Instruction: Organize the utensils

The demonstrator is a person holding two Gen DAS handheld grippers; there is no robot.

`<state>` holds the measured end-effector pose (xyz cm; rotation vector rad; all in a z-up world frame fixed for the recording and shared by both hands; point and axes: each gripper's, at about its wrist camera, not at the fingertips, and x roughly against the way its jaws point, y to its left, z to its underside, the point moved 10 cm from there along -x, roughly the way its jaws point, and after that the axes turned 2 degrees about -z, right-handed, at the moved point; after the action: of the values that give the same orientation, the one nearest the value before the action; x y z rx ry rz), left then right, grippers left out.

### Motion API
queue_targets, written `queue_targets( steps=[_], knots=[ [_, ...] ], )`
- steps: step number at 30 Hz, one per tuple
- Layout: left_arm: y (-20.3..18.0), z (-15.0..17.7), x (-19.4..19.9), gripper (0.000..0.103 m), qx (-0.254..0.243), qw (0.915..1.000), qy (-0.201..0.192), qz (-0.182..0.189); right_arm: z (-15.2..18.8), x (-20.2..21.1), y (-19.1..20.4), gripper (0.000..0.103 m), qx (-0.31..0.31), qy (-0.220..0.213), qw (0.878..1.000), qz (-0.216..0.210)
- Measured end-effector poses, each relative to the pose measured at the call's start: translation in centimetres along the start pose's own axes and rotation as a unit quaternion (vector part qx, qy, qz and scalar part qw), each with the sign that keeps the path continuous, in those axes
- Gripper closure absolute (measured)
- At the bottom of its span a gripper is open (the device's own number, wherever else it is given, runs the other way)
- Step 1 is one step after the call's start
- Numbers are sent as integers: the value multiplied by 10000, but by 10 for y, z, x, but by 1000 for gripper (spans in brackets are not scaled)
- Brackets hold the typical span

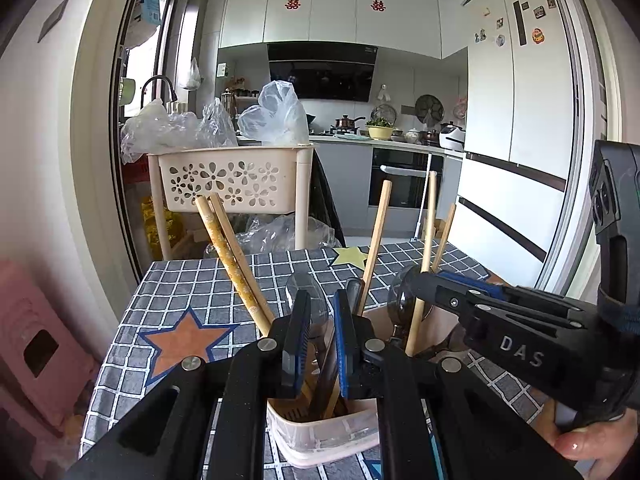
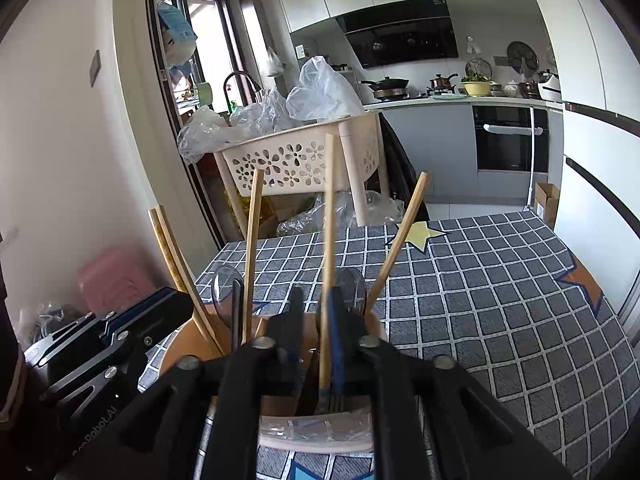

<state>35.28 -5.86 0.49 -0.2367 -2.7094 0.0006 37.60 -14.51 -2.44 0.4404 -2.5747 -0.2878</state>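
Note:
A round utensil holder with a pale rim stands on the checked tablecloth, right under both grippers. Several wooden chopsticks lean in it, including a patterned pair, along with clear plastic spoons and a dark handle. My left gripper sits at the holder's left end, its jaws narrow on the holder's edge. My right gripper stands open over the holder. One upright chopstick stands between its fingers, against the blue right pad.
The blue-grey checked tablecloth with star prints stretches ahead and to the right. A beige flower-cut basket rack with plastic bags stands beyond the table's far edge. A pink stool is at the left and a fridge at the right.

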Motion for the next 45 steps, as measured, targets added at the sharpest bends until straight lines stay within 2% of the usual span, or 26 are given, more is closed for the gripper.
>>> queue_targets(
  steps=[1, 2, 11, 20, 33, 45],
  knots=[
    [-1, 0, 2, 59, -3, 10000, -6, 12, -1, 3, 0, 63, -3, -26, 10000, 15],
    [-1, 0, 3, 59, -10, 10000, -10, 16, -3, 7, 0, 56, 4, -78, 10000, 29],
    [-2, 4, 16, 59, -6, 10000, 64, 16, -5, 25, 2, 46, -4, -38, 10000, 54],
    [8, 15, 33, 59, 128, 9995, 266, -118, 5, 44, -1, 41, -84, 25, 9999, 140],
    [7, 79, 60, 59, 250, 9932, 1121, -176, 47, 65, -4, 36, -201, 428, 9986, 245],
    [3, 112, 86, 58, 318, 9891, 1414, -265, 72, 91, -6, 31, -258, 560, 9977, 272]
  ],
)
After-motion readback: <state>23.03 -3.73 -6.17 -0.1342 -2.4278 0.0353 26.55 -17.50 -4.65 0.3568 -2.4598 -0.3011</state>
